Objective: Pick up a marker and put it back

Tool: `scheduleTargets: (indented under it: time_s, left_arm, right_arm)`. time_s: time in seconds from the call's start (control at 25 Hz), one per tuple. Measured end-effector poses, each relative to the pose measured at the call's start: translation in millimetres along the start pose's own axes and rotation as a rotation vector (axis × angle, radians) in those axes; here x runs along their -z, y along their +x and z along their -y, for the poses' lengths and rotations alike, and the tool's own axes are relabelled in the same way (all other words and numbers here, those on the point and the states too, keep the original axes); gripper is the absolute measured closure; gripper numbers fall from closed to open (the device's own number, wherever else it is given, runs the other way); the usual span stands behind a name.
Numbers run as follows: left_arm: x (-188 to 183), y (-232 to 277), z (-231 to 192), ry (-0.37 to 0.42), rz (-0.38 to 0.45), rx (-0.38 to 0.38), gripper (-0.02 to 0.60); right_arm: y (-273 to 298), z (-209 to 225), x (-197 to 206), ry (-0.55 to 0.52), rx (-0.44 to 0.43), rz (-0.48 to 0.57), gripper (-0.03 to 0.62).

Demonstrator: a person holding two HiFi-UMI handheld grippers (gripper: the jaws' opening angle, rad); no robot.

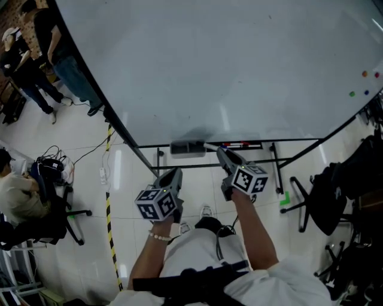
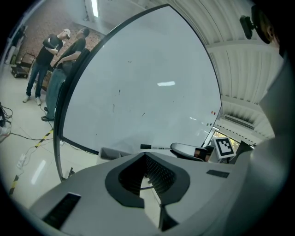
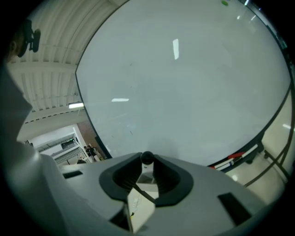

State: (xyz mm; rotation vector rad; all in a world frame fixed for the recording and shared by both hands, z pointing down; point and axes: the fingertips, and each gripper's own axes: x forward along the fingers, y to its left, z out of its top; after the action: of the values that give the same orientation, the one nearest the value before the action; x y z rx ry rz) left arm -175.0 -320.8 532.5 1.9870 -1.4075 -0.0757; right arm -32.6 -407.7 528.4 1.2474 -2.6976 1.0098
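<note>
large white whiteboard (image 1: 239, 72) fills the far side above a glossy white tiled floor (image 1: 128, 185). right gripper (image 1: 220, 152) pinches a white black-capped marker (image 3: 146, 158); left gripper (image 2: 145, 156) has jaws pressed together.

I'm looking into a shared office or lab workroom here. A big white glossy whiteboard on a black wheeled frame (image 1: 227, 66) fills my view, small coloured magnets (image 1: 364, 75) at its edge and a narrow black marker ledge (image 1: 239, 145) below. The glossy pale tiled floor (image 1: 78, 149) carries a yellow-and-black hazard tape strip (image 1: 109, 221) and a white power strip with loose cables (image 1: 103, 174). Black swivel office chairs (image 1: 60, 209) stand at both sides. People stand talking (image 2: 60, 50) by a reddish brick wall (image 2: 46, 23), with long ceiling strip lights (image 2: 94, 7) overhead.
</note>
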Motion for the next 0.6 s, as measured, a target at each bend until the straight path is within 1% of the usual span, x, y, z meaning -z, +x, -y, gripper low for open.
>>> scheduleTargets:
  time_s: [0.2, 0.32, 0.44, 0.6]
  left_arm:
    - [-5.3, -8.1, 7.2, 0.046, 0.019, 0.007, 0.592]
    - [-6.8, -15.1, 17.7, 0.092, 0.027, 0.015, 0.592]
    - [-4.7, -22.1, 28.0, 0.135, 0.025, 0.022, 0.592]
    - [4.1, -32.1, 36.7, 0.156, 0.016, 0.036, 0.592]
  right_arm:
    - [-41.7, -25.3, -18.7, -0.042, -0.007, 0.062, 0.513]
    - [-67.5, -39.4, -23.1, -0.055, -0.009, 0.092, 0.513]
    - [-90.8, -50.2, -19.7, -0.067, -0.005, 0.108, 0.513]
    - [-111.9, -60.7, -5.3, -0.075, 0.008, 0.112, 0.513]
